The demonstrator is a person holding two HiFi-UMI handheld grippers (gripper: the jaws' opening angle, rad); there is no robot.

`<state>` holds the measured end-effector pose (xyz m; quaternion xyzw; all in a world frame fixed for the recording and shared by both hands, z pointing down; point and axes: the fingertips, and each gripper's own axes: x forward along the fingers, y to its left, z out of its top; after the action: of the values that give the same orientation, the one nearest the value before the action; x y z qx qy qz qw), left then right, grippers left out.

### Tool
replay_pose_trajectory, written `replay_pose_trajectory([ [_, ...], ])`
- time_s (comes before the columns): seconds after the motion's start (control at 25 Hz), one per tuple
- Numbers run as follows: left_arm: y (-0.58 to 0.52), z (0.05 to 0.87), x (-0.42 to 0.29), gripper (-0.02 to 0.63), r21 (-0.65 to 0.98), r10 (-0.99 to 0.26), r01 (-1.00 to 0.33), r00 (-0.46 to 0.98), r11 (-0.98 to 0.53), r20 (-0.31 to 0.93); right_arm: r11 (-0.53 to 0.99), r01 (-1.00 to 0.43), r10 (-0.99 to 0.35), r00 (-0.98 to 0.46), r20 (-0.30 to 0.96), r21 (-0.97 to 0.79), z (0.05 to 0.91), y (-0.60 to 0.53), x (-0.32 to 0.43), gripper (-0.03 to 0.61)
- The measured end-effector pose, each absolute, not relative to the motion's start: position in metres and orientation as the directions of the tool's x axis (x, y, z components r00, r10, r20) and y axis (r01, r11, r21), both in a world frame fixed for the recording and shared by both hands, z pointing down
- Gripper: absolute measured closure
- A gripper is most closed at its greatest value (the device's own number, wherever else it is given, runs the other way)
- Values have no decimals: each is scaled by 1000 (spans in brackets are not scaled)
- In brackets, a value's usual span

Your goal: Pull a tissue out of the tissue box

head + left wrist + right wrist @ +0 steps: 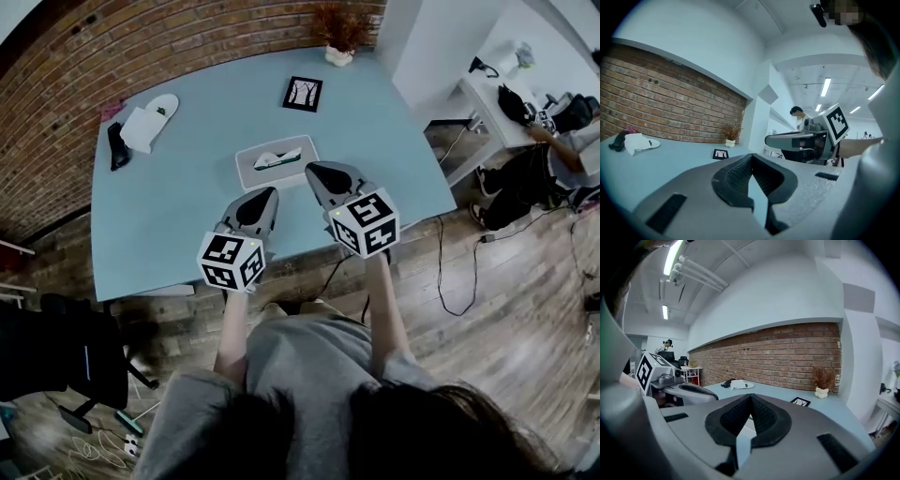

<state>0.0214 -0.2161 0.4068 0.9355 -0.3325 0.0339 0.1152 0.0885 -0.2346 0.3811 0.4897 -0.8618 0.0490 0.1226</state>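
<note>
Just ahead of both claws, more or less btw them, sits the tissue box (pixel 277 161) on the blue desk (pixel 169 216), w/ something white showing in the top opening, the tissue (pixel 281 157) I assume. Left claw (pixel 265 195) is pinched together on nothing, tips meeting, hovering just short of the box's near edge. Right claw (pixel 314 169) same deal: closed, empty, tip near the box's near-right corner. So imo the pull isn't begun, neither one touches the tissue afaict.

What worries me: the box looks light and nothing's pinning it. If I grab w/ one claw and yank, the whole box prob lifts or slides instead of the tissue coming free. Also gotta open up first, bc going in closed just mashes the tissue down into the slot. Pinch too little and it slips or tears. Framed pic (pixel 303 93) beyond the box is well apart, no issue.
</note>
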Motion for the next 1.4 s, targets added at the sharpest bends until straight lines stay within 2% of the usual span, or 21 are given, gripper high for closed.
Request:
replay_pose_trajectory([
  [0.36, -220, 419, 33, 611, 194, -659, -686, 727, -701, 191, 618, -786, -753, -581, 308, 29, 398, -254, 88, 580],
  [1.12, -282, 466, 5, 611, 237, -662, -729, 683, -642, 307, 796, -566, -544, -514, 663, 215, 480, -340, 55, 577],
  [1.24, -287, 471, 3, 611, 244, -663, -733, 679, -635, 316, 813, -546, -513, -504, 695, 205, 494, -347, 50, 537],
  [1.4, -291, 479, 0, 611, 254, -661, -736, 676, -628, 325, 831, -521, -479, -488, 729, 197, 508, -354, 46, 514],
])
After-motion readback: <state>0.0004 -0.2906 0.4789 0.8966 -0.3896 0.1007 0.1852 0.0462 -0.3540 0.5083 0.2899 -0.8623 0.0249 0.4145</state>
